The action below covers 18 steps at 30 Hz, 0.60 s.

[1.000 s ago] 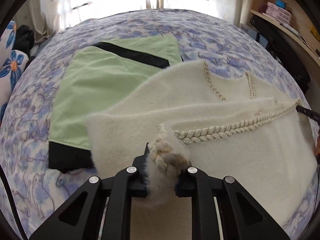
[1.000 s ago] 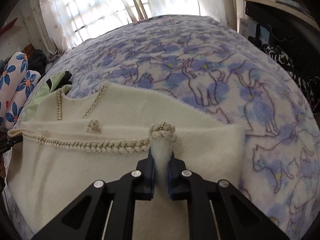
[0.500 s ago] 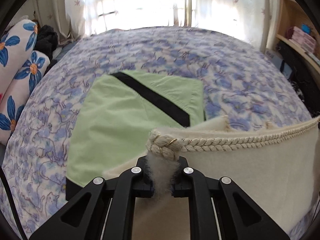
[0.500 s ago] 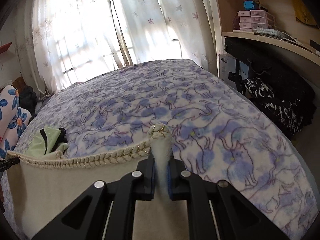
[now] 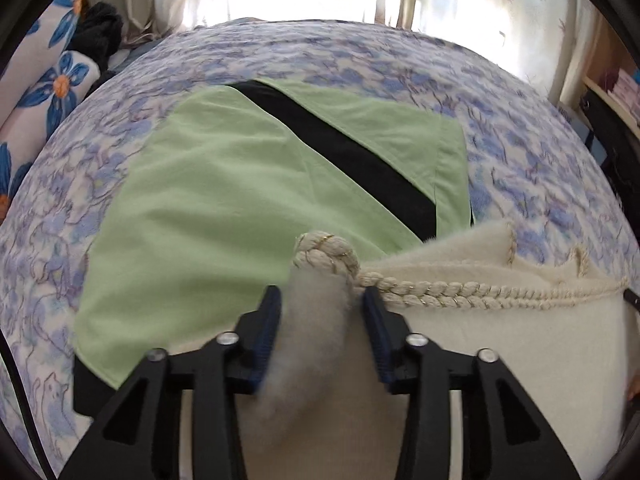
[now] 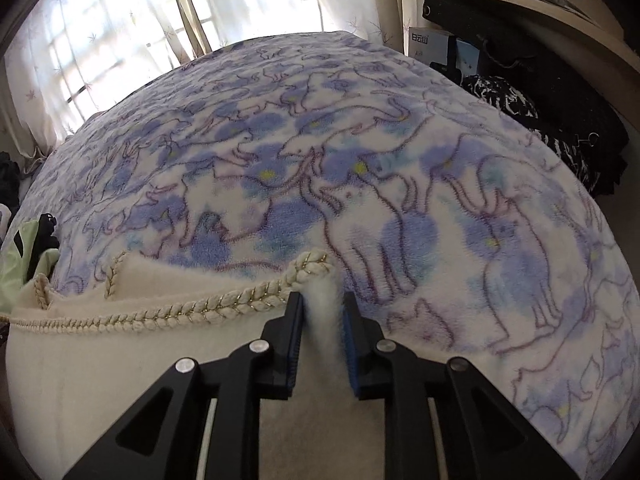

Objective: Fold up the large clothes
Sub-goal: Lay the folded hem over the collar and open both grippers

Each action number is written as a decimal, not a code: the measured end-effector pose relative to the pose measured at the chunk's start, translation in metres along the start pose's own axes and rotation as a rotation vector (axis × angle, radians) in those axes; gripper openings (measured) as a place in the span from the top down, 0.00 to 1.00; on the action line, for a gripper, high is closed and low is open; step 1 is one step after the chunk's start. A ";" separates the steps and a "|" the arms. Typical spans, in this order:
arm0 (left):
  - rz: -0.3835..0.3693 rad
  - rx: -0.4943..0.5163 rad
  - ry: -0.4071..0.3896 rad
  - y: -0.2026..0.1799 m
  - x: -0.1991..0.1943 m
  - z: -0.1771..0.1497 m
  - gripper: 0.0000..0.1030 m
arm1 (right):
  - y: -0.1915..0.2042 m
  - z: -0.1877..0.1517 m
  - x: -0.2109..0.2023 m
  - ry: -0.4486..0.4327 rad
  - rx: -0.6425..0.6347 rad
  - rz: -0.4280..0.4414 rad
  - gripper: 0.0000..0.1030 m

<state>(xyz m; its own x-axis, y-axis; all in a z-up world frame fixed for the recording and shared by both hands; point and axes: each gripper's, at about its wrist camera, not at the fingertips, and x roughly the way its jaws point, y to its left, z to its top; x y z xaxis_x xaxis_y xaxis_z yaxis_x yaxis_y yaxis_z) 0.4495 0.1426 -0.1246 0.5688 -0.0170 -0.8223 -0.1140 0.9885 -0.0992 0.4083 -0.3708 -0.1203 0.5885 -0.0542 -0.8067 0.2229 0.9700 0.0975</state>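
Observation:
A cream fuzzy garment [image 5: 500, 344] with a braided rope trim [image 5: 460, 298] lies on the bed, its trimmed edge stretched between my two grippers. My left gripper [image 5: 320, 312] has its jaws parted, with the garment's left corner bunched loosely between them. My right gripper [image 6: 322, 312] has the right corner [image 6: 316, 268] between its jaws, which stand slightly apart. The garment also shows in the right wrist view [image 6: 120, 360]. Its lower part is hidden under the grippers.
A folded light-green garment with a black band [image 5: 240, 200] lies on the bed just beyond the left gripper. The bed has a blue cat-print blanket [image 6: 400, 160]. Flowered pillows [image 5: 52, 92] sit far left. Shelves and dark bags [image 6: 540, 92] stand at the right.
Both grippers lifted the trimmed edge, carried it forward and lowered it toward the bed. Both sets of jaws have widened, the left more than the right.

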 end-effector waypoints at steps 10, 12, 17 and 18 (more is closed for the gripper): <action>-0.003 -0.058 -0.195 0.012 -0.067 -0.015 0.92 | 0.080 -0.021 -0.065 -0.100 -0.118 0.202 0.82; 0.043 -0.023 -0.175 0.002 -0.054 -0.018 0.93 | 0.109 -0.031 -0.060 -0.062 -0.161 0.247 0.82; 0.115 0.012 -0.154 -0.013 -0.018 -0.022 0.94 | 0.142 -0.046 -0.030 0.009 -0.227 0.236 0.85; 0.133 0.013 -0.139 -0.011 -0.010 -0.021 0.94 | 0.137 -0.045 -0.024 0.005 -0.217 0.219 0.85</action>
<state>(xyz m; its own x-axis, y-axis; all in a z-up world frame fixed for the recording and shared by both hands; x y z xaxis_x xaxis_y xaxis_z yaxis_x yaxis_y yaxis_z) 0.4283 0.1287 -0.1271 0.6568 0.1336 -0.7421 -0.1851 0.9826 0.0131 0.3898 -0.2262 -0.1133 0.6002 0.1622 -0.7832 -0.0806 0.9865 0.1425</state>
